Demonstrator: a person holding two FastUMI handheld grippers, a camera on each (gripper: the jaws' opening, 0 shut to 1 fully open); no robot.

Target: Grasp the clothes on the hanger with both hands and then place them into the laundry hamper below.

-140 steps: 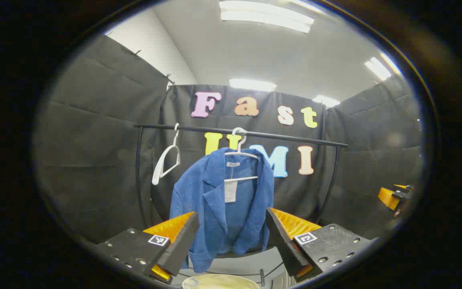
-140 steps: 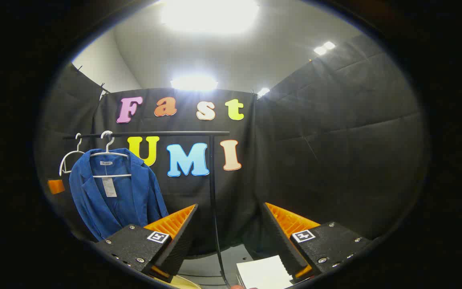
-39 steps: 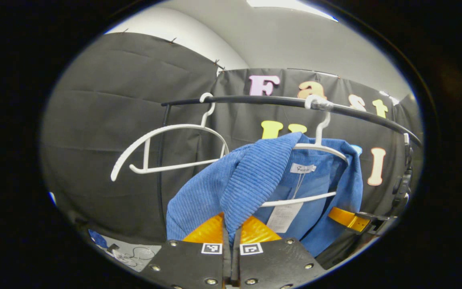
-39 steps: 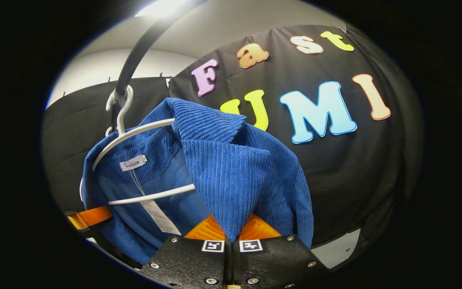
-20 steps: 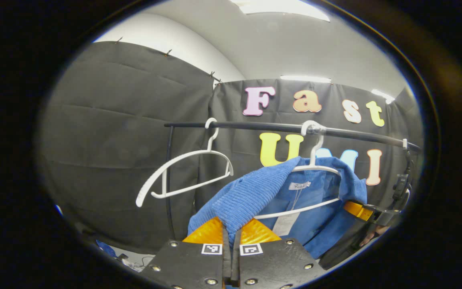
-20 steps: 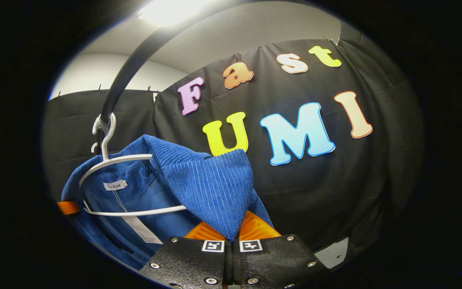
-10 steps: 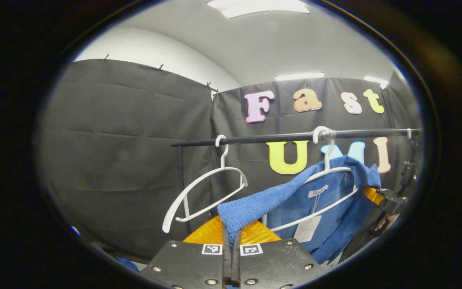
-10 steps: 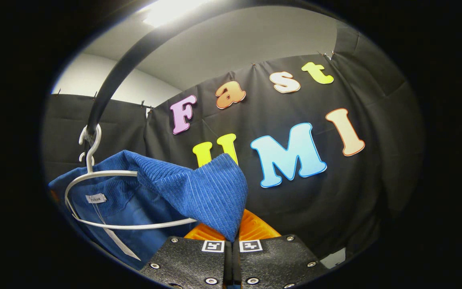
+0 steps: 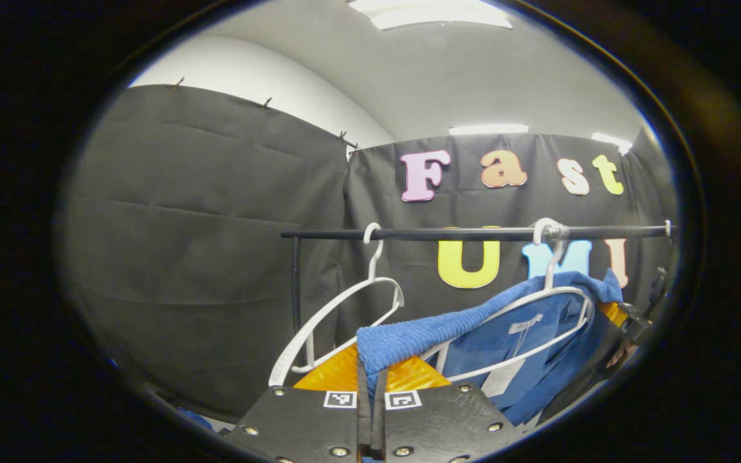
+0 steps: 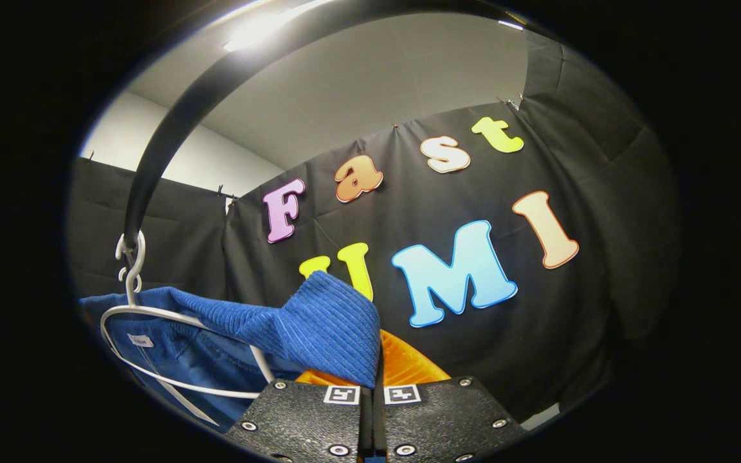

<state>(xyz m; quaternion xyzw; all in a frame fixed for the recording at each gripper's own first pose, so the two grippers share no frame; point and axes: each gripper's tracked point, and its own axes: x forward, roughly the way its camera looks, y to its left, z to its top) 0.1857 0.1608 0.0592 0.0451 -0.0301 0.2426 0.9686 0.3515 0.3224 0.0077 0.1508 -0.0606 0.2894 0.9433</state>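
Both the left gripper (image 9: pixel 371 379) and right gripper (image 10: pixel 370 379) pinch the blue jacket (image 9: pixel 538 334), apparently partly off its white hanger (image 9: pixel 538 302) on the black rail (image 9: pixel 473 233); its lower part is cut off

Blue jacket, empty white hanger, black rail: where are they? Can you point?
blue jacket (image 9: pixel 409 337), left gripper view, on the ribbed fold pinched by the gripper.
empty white hanger (image 9: pixel 338 308), left gripper view, on its sloping arm.
black rail (image 9: pixel 422 234), left gripper view, on the bar between both hooks.
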